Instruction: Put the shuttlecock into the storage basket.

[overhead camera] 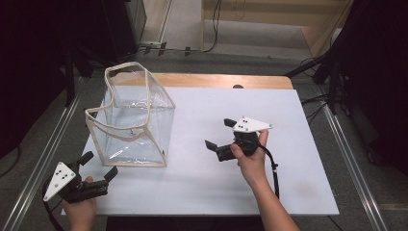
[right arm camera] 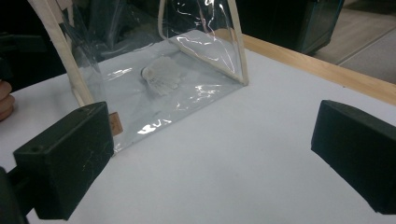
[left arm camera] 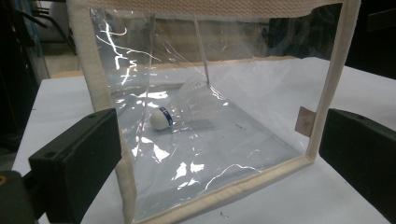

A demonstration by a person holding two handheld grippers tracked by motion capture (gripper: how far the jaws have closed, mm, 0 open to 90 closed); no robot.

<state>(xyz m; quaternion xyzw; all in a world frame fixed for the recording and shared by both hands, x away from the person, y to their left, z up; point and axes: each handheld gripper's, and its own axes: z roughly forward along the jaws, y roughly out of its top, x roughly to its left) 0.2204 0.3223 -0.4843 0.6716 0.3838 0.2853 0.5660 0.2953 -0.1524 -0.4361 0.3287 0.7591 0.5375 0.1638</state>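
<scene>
White sheeting covers the table, with a strip of bare wood along its far edge and dark equipment around it. On the left half stands a clear plastic bag with cream fabric trim, upright and open at the top; a shuttlecock lies on its side on the bag's floor, white cork end toward the left gripper view.

The left tongs are released, jaws wide, just beside the bag's near lower corner without touching it. The right tongs are also released and empty, held well apart from the bag over the open sheet.

Judging from this, the shuttlecock is in and the work is steadying or closing the bag. To do it well, grip the stiff cream trim — not the slick clear wall, which would buckle — and bring the right tongs to the top rim before pulling, so the bag doesn't tip and roll the shuttlecock.
</scene>
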